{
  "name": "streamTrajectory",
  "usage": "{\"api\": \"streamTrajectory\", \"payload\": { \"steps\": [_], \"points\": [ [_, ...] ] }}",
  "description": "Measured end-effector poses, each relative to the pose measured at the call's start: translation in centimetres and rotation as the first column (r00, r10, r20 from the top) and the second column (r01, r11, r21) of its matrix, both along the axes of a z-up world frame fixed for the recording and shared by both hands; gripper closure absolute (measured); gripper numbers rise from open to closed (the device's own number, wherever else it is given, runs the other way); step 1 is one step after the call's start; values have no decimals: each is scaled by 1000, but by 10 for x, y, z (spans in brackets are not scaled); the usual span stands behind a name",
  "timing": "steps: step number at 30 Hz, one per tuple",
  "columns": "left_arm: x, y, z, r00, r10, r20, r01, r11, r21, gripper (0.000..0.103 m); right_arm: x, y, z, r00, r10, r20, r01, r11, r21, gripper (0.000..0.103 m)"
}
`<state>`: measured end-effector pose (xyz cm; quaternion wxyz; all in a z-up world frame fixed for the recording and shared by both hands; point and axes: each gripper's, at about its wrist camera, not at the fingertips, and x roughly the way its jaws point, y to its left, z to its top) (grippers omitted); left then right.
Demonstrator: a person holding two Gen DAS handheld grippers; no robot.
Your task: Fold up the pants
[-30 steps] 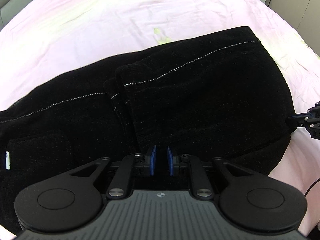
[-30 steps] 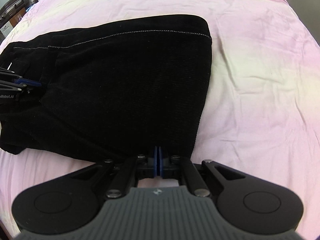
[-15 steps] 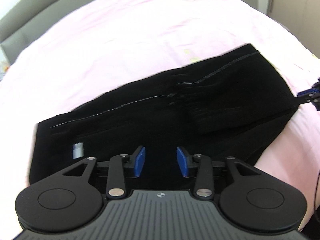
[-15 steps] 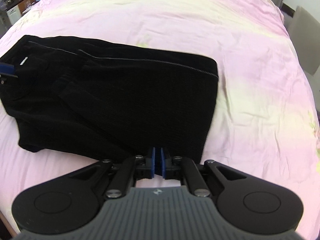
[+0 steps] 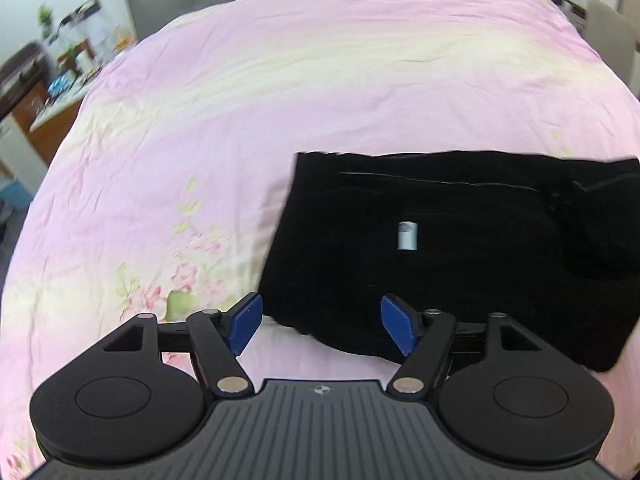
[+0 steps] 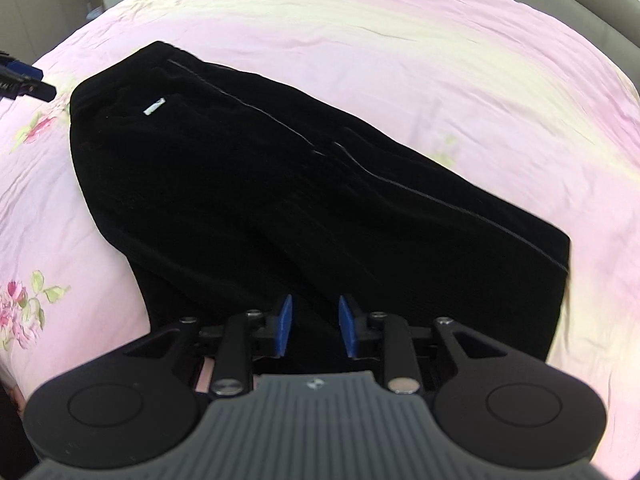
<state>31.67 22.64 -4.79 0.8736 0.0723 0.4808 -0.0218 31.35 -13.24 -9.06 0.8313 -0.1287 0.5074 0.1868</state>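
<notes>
One pink floral bedsheet lay beneath folded black pants, white tag showing. Left gripper had just been opening, wide, empty; right gripper likewise opening, narrower, gripping nothing. Cluttered desk stood beyond.

Bright even light, motion blur, fisheye edges

pants: black, corduroy-like fabric, folded into a flat, roughly rectangular bundle; pale stitched seam along one long edge; small white label on top; lying on a pink floral bedsheet.
</notes>
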Motion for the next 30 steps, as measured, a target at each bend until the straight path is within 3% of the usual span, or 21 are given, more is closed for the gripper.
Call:
{"api": "streamTrajectory", "payload": {
  "steps": [3, 7, 10, 13, 16, 17, 19, 20, 24, 27, 30],
  "points": [
    [11, 33, -13, 996, 86, -26, -89, 990, -114, 20, 14, 21, -8, 1000, 26, 3, -26, 999, -34, 80],
    [20, 67, -41, 980, 181, -82, -196, 947, -256, 19, 40, 40, -17, 1000, 12, -22, -13, 998, -65, 80],
    [23, 89, -68, 960, 240, -143, -277, 880, -386, 19, 60, 40, -28, 998, -13, -58, 10, 998, -59, 80],
    [26, 100, -91, 941, 279, -193, -339, 797, -501, 17, 70, 40, -39, 995, -17, -101, 15, 1000, -21, 80],
    [30, 99, -105, 933, 293, -209, -360, 760, -541, 21, 74, 44, -49, 988, 2, -157, -1, 1000, 3, 75],
    [31, 97, -107, 934, 295, -202, -358, 751, -555, 27, 74, 46, -52, 987, 10, -161, -12, 1000, -11, 75],
    [32, 94, -105, 923, 322, -210, -384, 744, -547, 32, 71, 52, -59, 988, 45, -148, -53, 997, -53, 75],
    [32, 93, -103, 922, 329, -207, -388, 748, -539, 40, 70, 53, -62, 988, 48, -147, -58, 996, -63, 75],
    [28, 82, -84, 933, 329, -144, -355, 794, -493, 60, 70, 56, -66, 987, 56, -153, -68, 995, -72, 73],
    [23, 72, -62, 943, 323, -83, -323, 819, -475, 67, 74, 51, -62, 985, 43, -167, -49, 998, -32, 69],
    [17, 61, -34, 946, 324, -25, -295, 826, -480, 70, 74, 44, -49, 987, 31, -159, -31, 1000, 2, 65]
  ]
}}
